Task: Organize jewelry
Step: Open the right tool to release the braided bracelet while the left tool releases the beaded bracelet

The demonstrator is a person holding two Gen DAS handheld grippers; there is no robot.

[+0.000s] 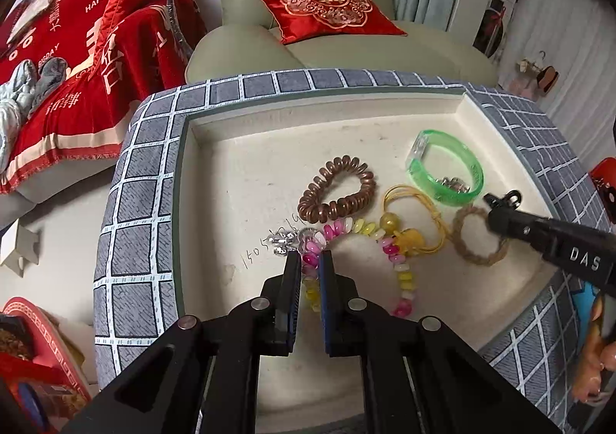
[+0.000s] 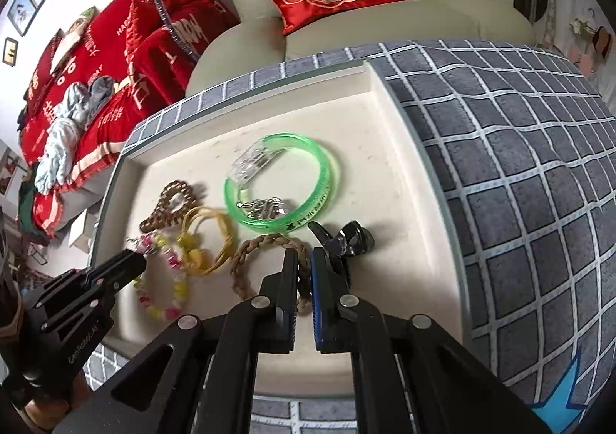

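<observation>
Jewelry lies in a cream tray (image 1: 238, 149). My left gripper (image 1: 310, 261) is shut on the pink and yellow bead bracelet (image 1: 400, 276), which also shows in the right wrist view (image 2: 169, 299). My right gripper (image 2: 304, 261) is shut on the braided tan ring (image 2: 261, 245), seen in the left wrist view too (image 1: 477, 241). A black hair clip (image 2: 346, 241) lies at the right fingertip. A green bangle (image 2: 281, 184) with a silver charm inside, a brown coil hair tie (image 1: 338, 187) and a yellow cord with beads (image 1: 408, 234) lie beyond.
The tray (image 2: 385, 149) rests on a grey checked cushion (image 2: 519, 164). A green armchair with a red pillow (image 1: 327, 7) stands behind. A bed with a red cover (image 1: 88, 60) is at the left.
</observation>
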